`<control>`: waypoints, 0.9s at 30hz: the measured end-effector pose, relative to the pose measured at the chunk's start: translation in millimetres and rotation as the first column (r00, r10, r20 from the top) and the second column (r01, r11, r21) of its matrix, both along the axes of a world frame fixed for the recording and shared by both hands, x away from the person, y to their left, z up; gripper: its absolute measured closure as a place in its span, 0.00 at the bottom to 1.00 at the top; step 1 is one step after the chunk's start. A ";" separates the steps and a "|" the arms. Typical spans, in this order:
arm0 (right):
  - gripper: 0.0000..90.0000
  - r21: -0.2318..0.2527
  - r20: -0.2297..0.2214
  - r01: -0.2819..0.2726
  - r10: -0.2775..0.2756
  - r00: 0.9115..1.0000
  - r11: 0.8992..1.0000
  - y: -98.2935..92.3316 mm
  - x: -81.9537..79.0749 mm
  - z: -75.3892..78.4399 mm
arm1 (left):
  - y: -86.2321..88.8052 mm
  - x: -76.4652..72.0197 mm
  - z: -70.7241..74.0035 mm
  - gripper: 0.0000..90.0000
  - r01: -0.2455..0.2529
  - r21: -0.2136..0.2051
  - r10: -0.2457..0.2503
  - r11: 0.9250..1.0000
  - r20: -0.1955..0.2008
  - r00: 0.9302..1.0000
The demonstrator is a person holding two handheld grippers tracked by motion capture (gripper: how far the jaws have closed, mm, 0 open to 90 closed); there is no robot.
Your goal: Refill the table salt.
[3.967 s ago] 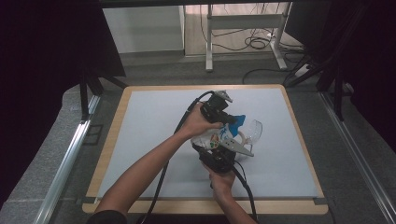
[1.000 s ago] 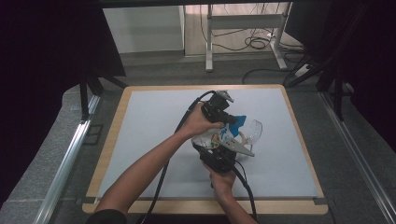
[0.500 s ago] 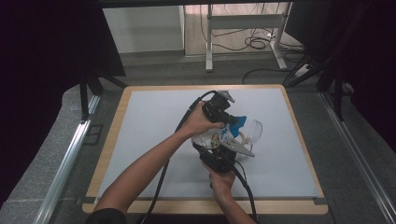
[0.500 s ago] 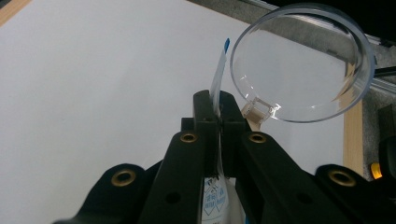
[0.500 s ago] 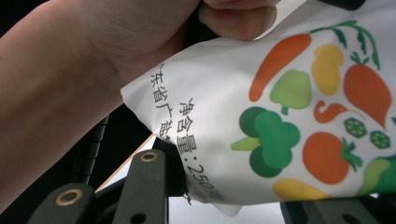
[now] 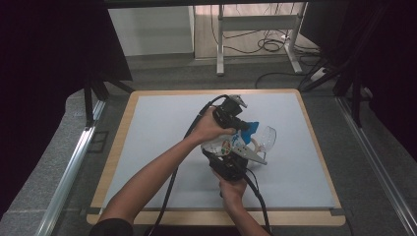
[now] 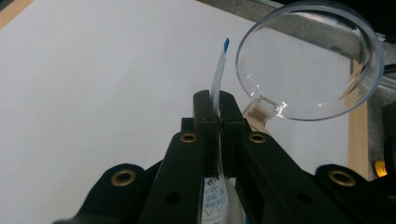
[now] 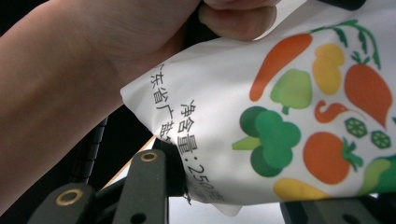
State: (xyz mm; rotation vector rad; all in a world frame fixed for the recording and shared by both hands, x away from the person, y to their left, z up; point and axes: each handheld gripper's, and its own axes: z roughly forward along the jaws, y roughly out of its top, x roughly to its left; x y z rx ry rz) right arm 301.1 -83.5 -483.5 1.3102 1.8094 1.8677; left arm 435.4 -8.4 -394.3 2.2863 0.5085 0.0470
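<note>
Packet: a white bag (image 8: 299,126) printed with vegetables and a blue top edge (image 6: 250,129), held up over the middle of the mat, between the two grippers.
Left gripper (image 7: 218,109): jaws clenched on the packet's thin blue-tipped edge, which stands up between the black tips; it sits at the far side of the packet in the high view (image 6: 235,117).
Right gripper (image 6: 231,160): at the near side, jaws grasping the packet's lower body; one black jaw (image 8: 144,186) presses the bag's printed side.
Bowl: a clear round dish (image 7: 310,58) just right of the packet, seen tilted toward the left gripper's camera; whether it touches the mat cannot be told.
Mat: a pale sheet (image 6: 157,142) over a wooden board, its rim (image 6: 118,147) showing on all sides.
Open room: wide bare mat to the left and far side; a narrower strip on the right (image 6: 305,162), beyond the bowl.
Near edge: both forearms cross it; cables trail over it.
</note>
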 end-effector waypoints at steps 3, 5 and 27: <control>0.72 0.000 0.000 0.001 -0.001 1.000 1.000 -0.5 -0.3 -0.1 | -0.8 -0.6 -0.2 0.99 0.001 0.002 -0.001 1.000 0.001 1.000; 0.72 -0.002 0.000 0.000 0.000 1.000 1.000 -1.0 -0.6 0.0 | -1.1 -0.9 0.0 0.99 0.001 0.000 -0.001 1.000 0.002 1.000; 0.72 -0.001 0.001 -0.006 0.006 1.000 1.000 1.4 0.6 -2.4 | 1.8 -0.3 -2.3 0.99 -0.005 0.005 0.005 1.000 0.001 1.000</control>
